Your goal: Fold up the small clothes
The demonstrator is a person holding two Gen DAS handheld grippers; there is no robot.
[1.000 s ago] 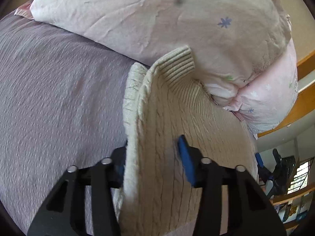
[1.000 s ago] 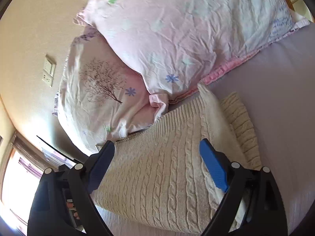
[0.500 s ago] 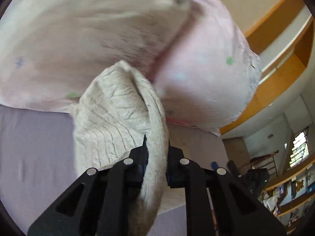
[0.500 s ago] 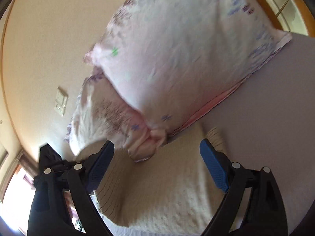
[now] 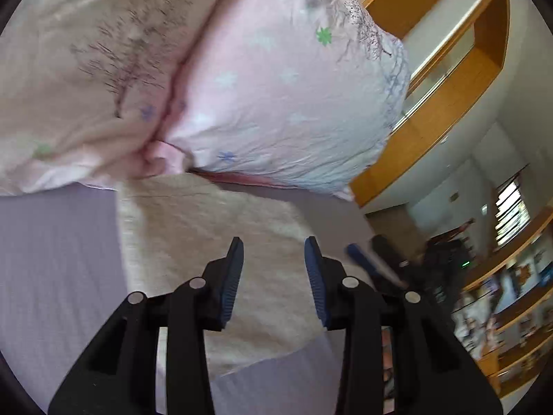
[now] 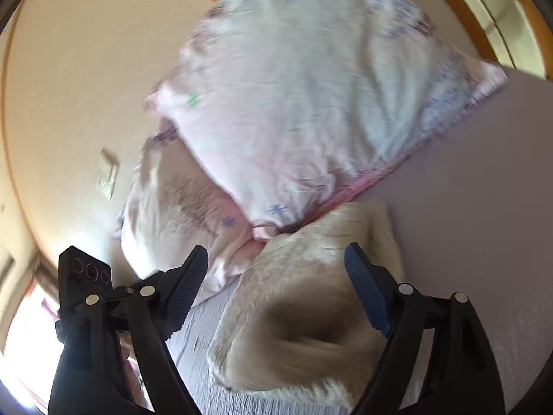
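A cream cable-knit sweater lies folded on the lilac bedsheet, just in front of the pillows. My left gripper is open and empty, hovering above the sweater. In the right wrist view the sweater lies below my right gripper, which is open wide and empty above it. The right gripper's blue pad and black body show at the right of the left wrist view. The left gripper's black body shows at the left of the right wrist view.
Two pink floral pillows lean at the head of the bed, also in the right wrist view. A wooden headboard frame stands behind them. A beige wall with a switch plate is at the left. Shelves stand at the right.
My left gripper, shut on the sweater's edge half a second ago, has opened and let go. The sweater now lies flat on the bed. Both grippers have lifted.
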